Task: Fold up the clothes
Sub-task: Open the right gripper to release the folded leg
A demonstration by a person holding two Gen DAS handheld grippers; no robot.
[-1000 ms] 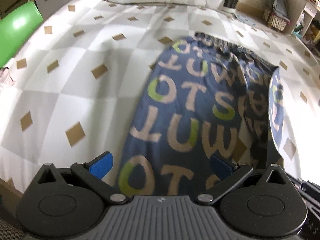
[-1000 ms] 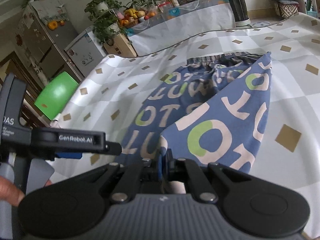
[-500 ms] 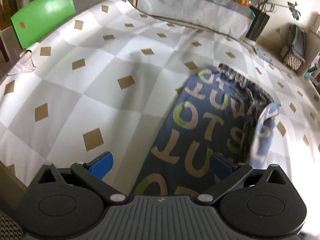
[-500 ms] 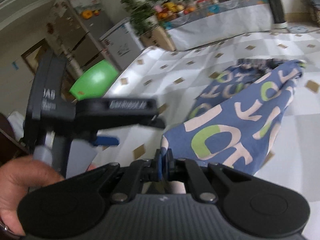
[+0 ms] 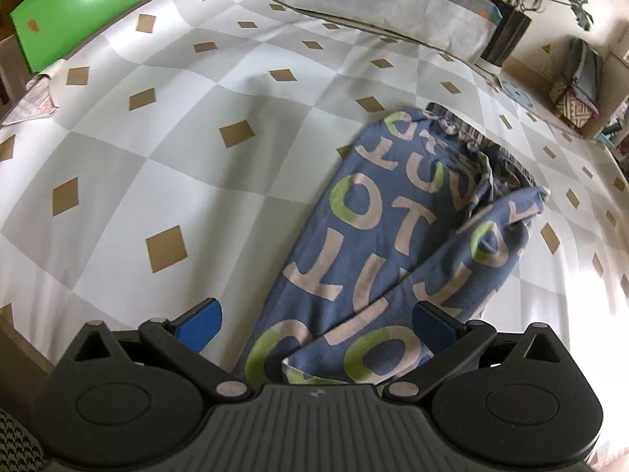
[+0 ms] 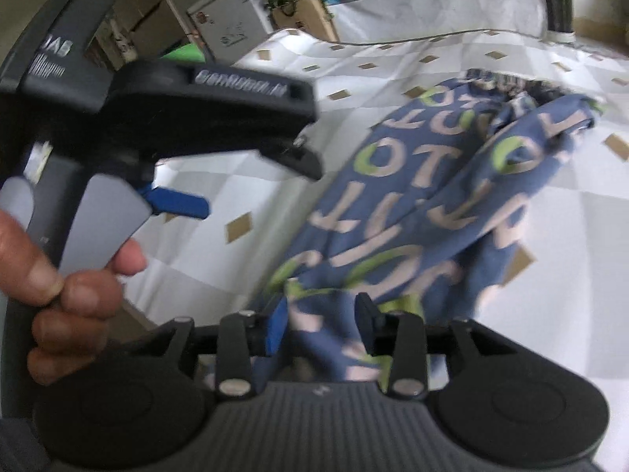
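Cluttered living room, plants and fruit on a covered bench at the back, and up front a desk (image 5: 165, 149) under a grey-and-white checked cloth with tan diamonds. The blue letter-print pants (image 5: 377, 236) lie on it, running from about 6 o'clock up to 1 o'clock in the left wrist view, one leg folded over the other, waistband at the far end. The left tool (image 5: 314, 324) is spread wide, pads apart, with the near hem of the pants sitting between them but not pinched. The right tool (image 6: 320, 328) has just been opening; the hem still bunches between its pads, and the blur hides whether they press it. At 9 o'clock in that view a hand (image 6: 67, 283) grips the left tool's handle.
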